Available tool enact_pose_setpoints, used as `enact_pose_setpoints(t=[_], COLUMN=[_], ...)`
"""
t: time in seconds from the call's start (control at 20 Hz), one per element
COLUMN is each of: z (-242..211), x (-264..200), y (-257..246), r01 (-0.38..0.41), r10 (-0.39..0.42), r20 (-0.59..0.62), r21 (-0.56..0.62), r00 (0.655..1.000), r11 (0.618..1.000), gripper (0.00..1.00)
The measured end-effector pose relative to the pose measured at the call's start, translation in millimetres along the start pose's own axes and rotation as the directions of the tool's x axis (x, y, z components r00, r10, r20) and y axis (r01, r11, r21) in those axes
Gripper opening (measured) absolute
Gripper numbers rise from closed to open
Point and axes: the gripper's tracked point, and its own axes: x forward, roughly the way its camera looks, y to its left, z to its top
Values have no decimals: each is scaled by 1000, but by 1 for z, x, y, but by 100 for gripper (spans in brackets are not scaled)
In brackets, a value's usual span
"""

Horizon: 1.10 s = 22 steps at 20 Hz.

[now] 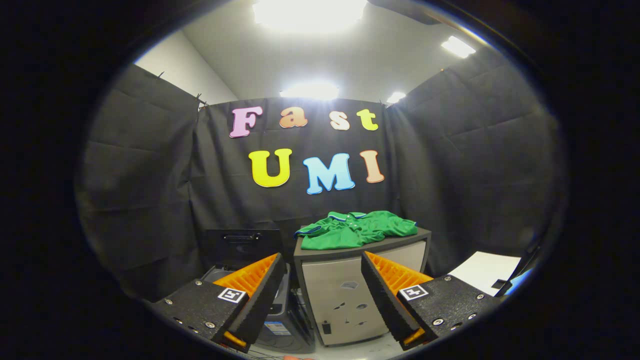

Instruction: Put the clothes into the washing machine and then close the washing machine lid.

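A green polo shirt (357, 229) lies crumpled on top of a grey cabinet (340, 290), well beyond my fingers. To the cabinet's left stands the washing machine (287, 320), low and dark, with its dark lid (241, 246) raised upright behind it. My gripper (322, 267) is open with a wide gap and nothing between the fingers. The left finger covers part of the washer's top; the right finger overlaps the cabinet's front right.
Black cloth walls close the booth at the back and on both sides. A white sheet or board (487, 272) lies low to the right of the cabinet. Pale floor (350, 350) shows in front of the cabinet.
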Motion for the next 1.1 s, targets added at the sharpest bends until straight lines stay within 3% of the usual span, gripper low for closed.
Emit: enact_pose_setpoints(t=[0.25, 0.6, 1.1], z=[36, 59, 27], x=[60, 138, 232], y=[-19, -42, -79], r01=[73, 80, 67], r10=[-74, -86, -71], r20=[0, -56, -208], r21=[-121, -106, -27], r00=[997, 995, 975], r11=[990, 991, 997], gripper=[96, 96, 96])
